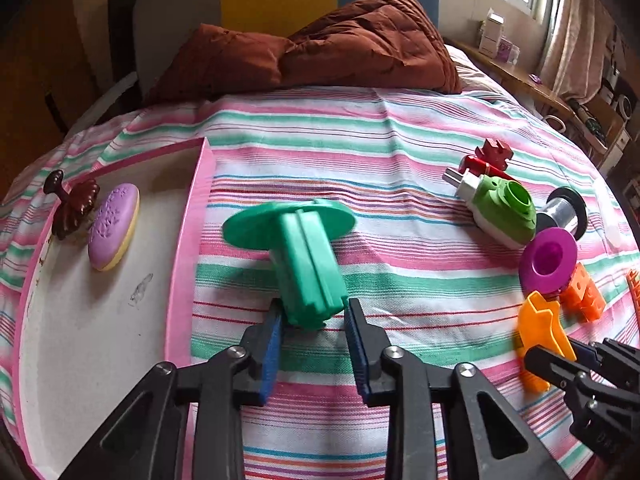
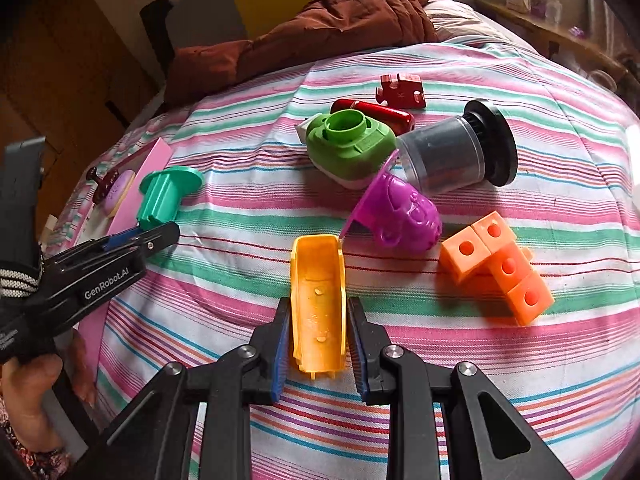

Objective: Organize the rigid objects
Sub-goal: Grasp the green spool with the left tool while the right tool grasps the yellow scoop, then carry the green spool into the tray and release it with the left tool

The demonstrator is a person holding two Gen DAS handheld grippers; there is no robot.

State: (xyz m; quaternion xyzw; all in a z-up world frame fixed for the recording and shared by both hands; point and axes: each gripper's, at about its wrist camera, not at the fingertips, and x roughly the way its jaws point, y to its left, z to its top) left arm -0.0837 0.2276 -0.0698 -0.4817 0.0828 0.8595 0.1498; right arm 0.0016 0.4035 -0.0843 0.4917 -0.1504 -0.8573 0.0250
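— What does your left tool (image 1: 314, 312) have?

— The ribbed stem of the green plastic stamper (image 1: 298, 250); my blue pads (image 1: 272, 344) sit on either side of its near end, closed against it. Its round flange points away from me, and it lies over the striped bedspread (image 1: 360, 152) just right of the pink-rimmed tray (image 1: 188, 240).

— And the right tool (image 2: 318, 320)?

— It clasps the orange trough-shaped piece (image 2: 318, 300), open side up, one finger on each long wall.

— What is in the tray?

— A purple and yellow oval soap-like toy (image 1: 114, 226) and, touching it at the far side, a dark brown flower-shaped stamp (image 1: 74, 206).

— And beyond the right tool?

— A purple mould cup (image 2: 398, 216) on its side just past the orange piece, linked orange cubes (image 2: 498, 266) to its right, then a green toy camera (image 2: 348, 144), a clear jar with a black lid (image 2: 460, 152), a red cylinder (image 2: 374, 114) and a red puzzle piece (image 2: 402, 90) — all on the bed.
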